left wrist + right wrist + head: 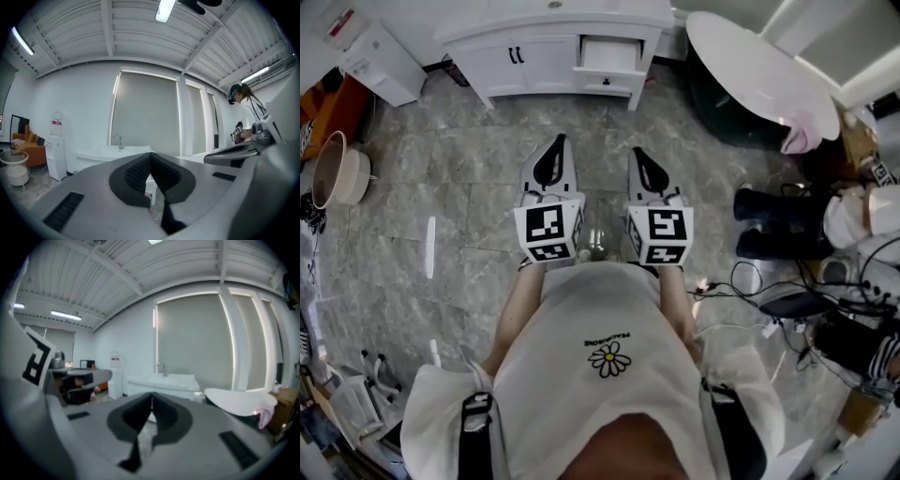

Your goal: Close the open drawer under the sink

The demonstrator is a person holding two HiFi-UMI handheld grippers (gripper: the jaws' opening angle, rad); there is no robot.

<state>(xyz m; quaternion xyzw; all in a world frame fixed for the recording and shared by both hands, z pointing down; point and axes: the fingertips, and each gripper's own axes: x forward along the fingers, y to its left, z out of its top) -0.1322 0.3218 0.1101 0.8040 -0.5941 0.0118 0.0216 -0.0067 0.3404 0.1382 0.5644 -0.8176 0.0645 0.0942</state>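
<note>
Drawer: the drawer [607, 53] stands pulled out at the top right of the white cabinet [502, 70], its pale inside showing; a shut drawer front with a dark handle [605, 82] sits just below it.
Cabinet: it stands at the far edge of the head view, with two doors [517, 56] bearing dark handles left of the drawer.
Sink: the sink [165, 379] lies on top of the cabinet, with a tap [161, 366] rising behind it.
Left tool: the left tool [559, 142] is held out level in front of the person; in its own view [150, 157] the dark pads are pressed together at the tips, with nothing between them.
Right tool: the right tool [635, 153] is held beside the left one, tipped a little downward; in its own view [151, 395] the pads likewise meet at the tips and pinch nothing.
Tools and drawer: both point toward the cabinet but are well apart from it, with bare floor between.
Floor: the grey marbled floor [459, 216] spreads under the person.
Table: a round white table [750, 66] stands right of the cabinet, with a pink cloth [802, 136] hanging at its near edge.
Left side: a white water dispenser [380, 61] stands left of the cabinet, and a round bin [337, 171] is nearer the person.
Right side: dark boots [773, 225] and loose cables [750, 281] lie on the floor.
</note>
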